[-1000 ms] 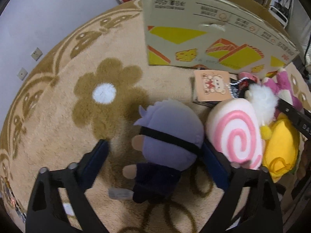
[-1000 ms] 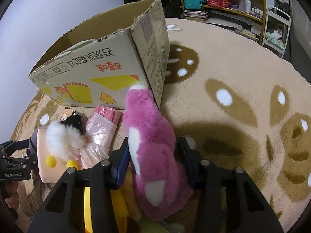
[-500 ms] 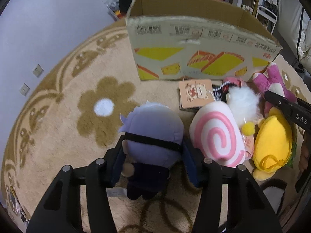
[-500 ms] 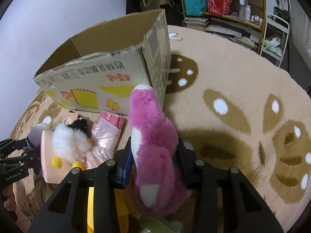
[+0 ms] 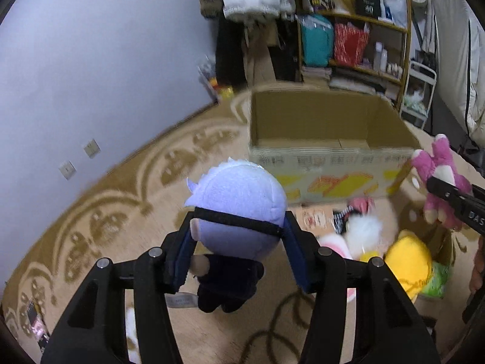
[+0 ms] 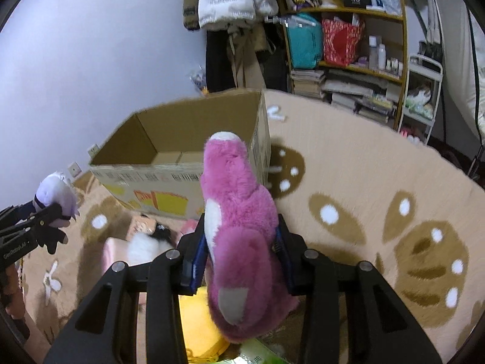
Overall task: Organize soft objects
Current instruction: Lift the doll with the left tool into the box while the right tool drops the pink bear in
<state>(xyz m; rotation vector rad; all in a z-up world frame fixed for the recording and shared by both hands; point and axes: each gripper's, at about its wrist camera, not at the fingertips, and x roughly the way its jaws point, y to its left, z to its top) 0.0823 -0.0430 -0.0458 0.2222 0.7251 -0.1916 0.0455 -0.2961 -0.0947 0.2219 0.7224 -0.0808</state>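
Note:
My left gripper (image 5: 239,242) is shut on a purple-haired doll (image 5: 239,206) with a black blindfold, held above the rug. It also shows at the left of the right wrist view (image 6: 56,197). My right gripper (image 6: 239,242) is shut on a pink plush bear (image 6: 239,221), lifted off the rug; it shows at the right edge of the left wrist view (image 5: 436,176). The open cardboard box (image 5: 327,139) stands ahead of both grippers, also in the right wrist view (image 6: 182,151). It looks empty inside.
A pile stays on the beige patterned rug (image 6: 363,188) before the box: a yellow plush (image 5: 409,261), a white fluffy toy (image 5: 363,230), a pink swirl cushion (image 6: 113,251). Shelves (image 6: 348,45) and hung coats (image 6: 230,3) stand behind, with a wall at the left.
Both grippers have risen from the rug with their toys. The left closed on the doll's head. The box's open top has come into view.

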